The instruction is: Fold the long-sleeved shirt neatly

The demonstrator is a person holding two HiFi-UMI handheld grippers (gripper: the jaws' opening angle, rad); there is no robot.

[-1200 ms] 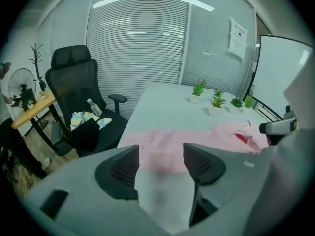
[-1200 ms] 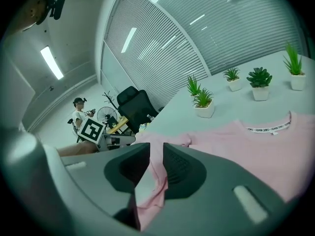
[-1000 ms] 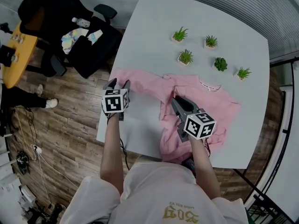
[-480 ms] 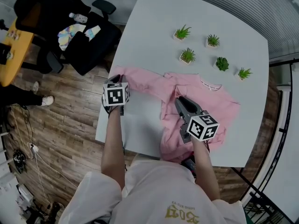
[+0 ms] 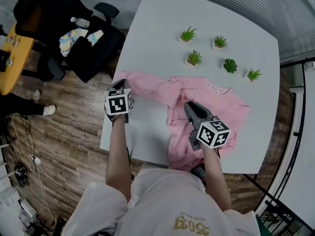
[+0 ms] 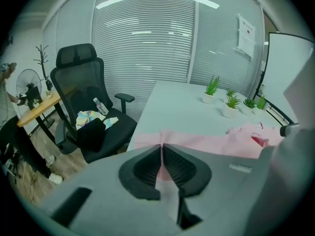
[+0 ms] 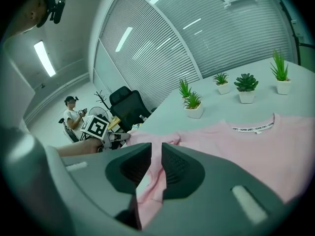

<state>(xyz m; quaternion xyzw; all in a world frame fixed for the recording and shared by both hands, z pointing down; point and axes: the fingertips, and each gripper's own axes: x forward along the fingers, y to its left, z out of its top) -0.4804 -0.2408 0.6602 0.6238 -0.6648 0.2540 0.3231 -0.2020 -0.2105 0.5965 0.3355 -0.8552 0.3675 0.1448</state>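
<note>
A pink long-sleeved shirt (image 5: 219,104) lies flat on the white table (image 5: 157,28), collar toward the plants. Its left sleeve (image 5: 147,85) stretches out to the table's left edge. My left gripper (image 5: 120,85) sits at that sleeve's cuff; its jaws have just closed, and in the left gripper view (image 6: 161,145) they are shut on the pink cuff (image 6: 147,140). My right gripper (image 5: 189,106) rests on the shirt's body by the armpit. Its jaws (image 7: 156,145) have just been closing, and a raised fold of pink fabric (image 7: 152,181) is pinched in the narrow gap.
Several small potted plants (image 5: 194,58) stand on the table beyond the shirt. A black office chair (image 5: 91,45) with cloths and a bottle stands left of the table on the wooden floor (image 5: 64,132). The left gripper is right at the table's left edge.
The left gripper's jaws went from wide open over the cuff to shut on it. The right gripper stayed in place on the shirt with its jaws drawing a little closer.
</note>
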